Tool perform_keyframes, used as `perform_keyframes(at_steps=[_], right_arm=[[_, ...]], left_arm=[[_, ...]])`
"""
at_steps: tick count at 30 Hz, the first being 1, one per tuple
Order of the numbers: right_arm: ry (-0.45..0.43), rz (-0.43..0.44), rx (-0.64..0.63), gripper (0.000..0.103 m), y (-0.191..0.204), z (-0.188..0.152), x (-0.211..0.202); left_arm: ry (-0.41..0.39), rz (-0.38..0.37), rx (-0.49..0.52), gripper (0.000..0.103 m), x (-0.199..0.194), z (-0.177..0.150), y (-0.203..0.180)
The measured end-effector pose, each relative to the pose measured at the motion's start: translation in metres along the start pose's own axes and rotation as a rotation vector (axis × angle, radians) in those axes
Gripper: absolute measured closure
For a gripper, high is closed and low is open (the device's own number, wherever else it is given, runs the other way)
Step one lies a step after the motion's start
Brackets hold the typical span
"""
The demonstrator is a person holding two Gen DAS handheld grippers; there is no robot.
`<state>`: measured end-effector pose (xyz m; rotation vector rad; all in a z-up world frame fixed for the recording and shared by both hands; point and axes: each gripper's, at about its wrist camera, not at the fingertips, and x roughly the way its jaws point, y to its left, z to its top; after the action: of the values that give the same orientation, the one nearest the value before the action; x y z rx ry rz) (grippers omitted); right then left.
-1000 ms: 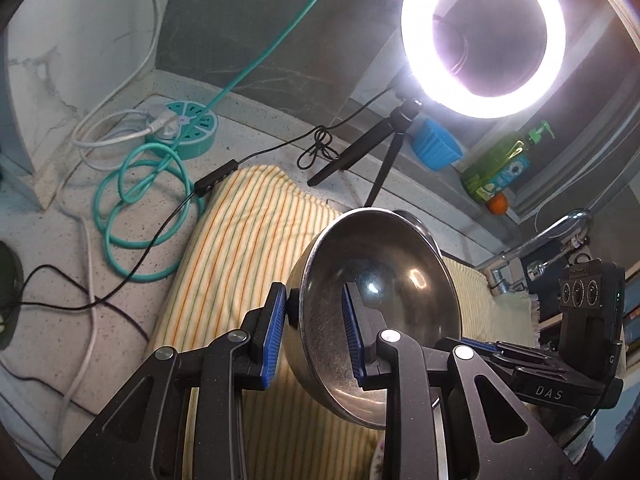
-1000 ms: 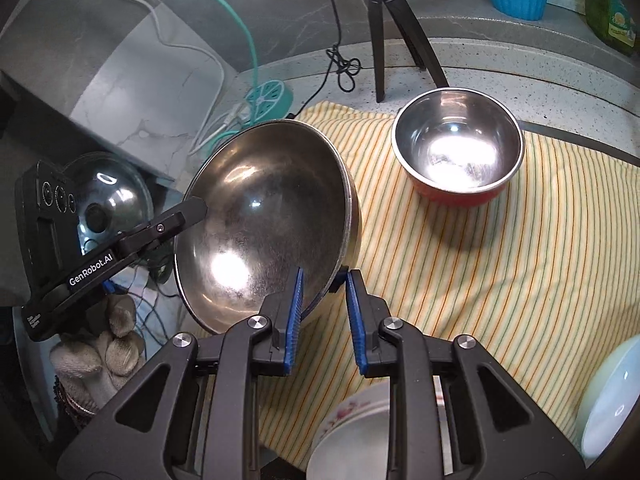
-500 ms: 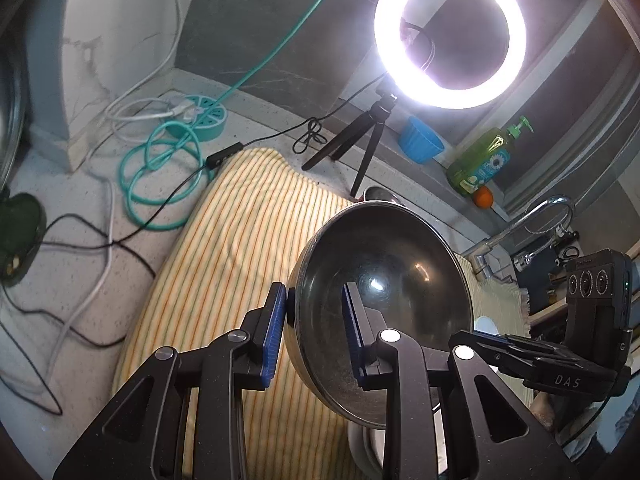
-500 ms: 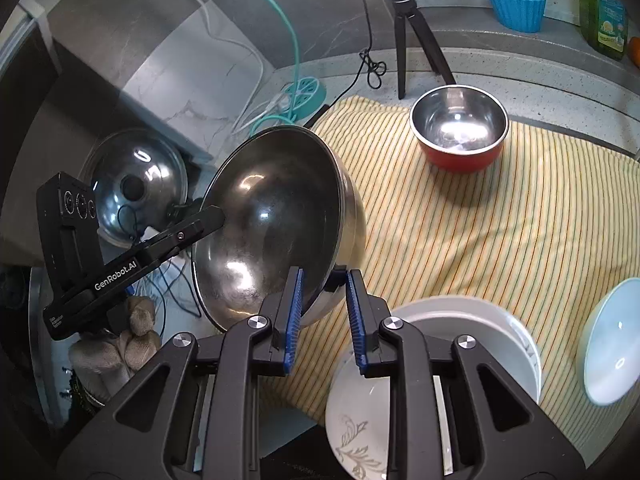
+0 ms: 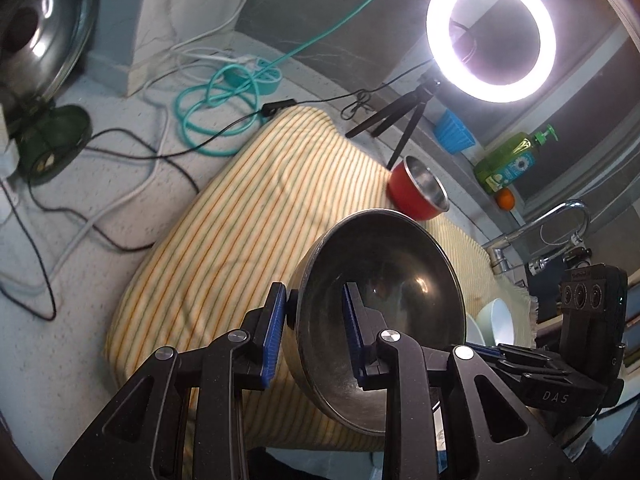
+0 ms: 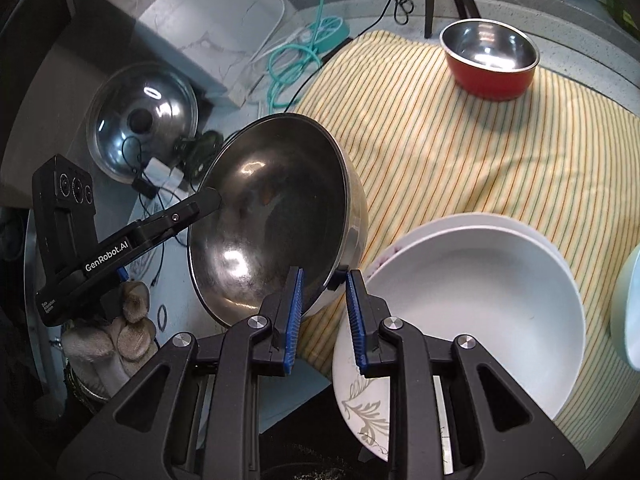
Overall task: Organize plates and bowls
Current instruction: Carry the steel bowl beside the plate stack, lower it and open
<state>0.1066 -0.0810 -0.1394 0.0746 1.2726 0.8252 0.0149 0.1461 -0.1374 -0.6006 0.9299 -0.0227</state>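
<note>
Both the left gripper and right gripper clamp opposite rims of a tilted steel bowl, held above the striped cloth, the white plates just beside the right gripper.

Home kitchen used as recording set. Evidence: speckled stone countertop; chrome sink faucet right edge; green dish-soap pump bottle on ledge; pot lid left of frame; ring light on tripod upper right; striped cloth bearing bowls, plates
</note>
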Motion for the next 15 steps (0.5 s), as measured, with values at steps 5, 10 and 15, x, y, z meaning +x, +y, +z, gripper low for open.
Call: perform_keyframes(at_steps=[5, 10, 15], right_arm=[[0.034, 0.003, -0.026, 0.080, 0.003, -0.007, 0.014], [0.057, -0.002, -0.047, 0.080, 0.006, -0.011, 0.024], [0.072, -0.009, -0.066, 0.080, 0.010, -0.012, 0.031]], left_arm=[[0.012, 0.022, -0.038, 0.078, 0.001, -0.015, 0.012], [0.011, 0.038, -0.058, 0.078, -0.001, -0.021, 0.019], [0.022, 0.051, -0.071, 0.078, 0.000, -0.026, 0.027]])
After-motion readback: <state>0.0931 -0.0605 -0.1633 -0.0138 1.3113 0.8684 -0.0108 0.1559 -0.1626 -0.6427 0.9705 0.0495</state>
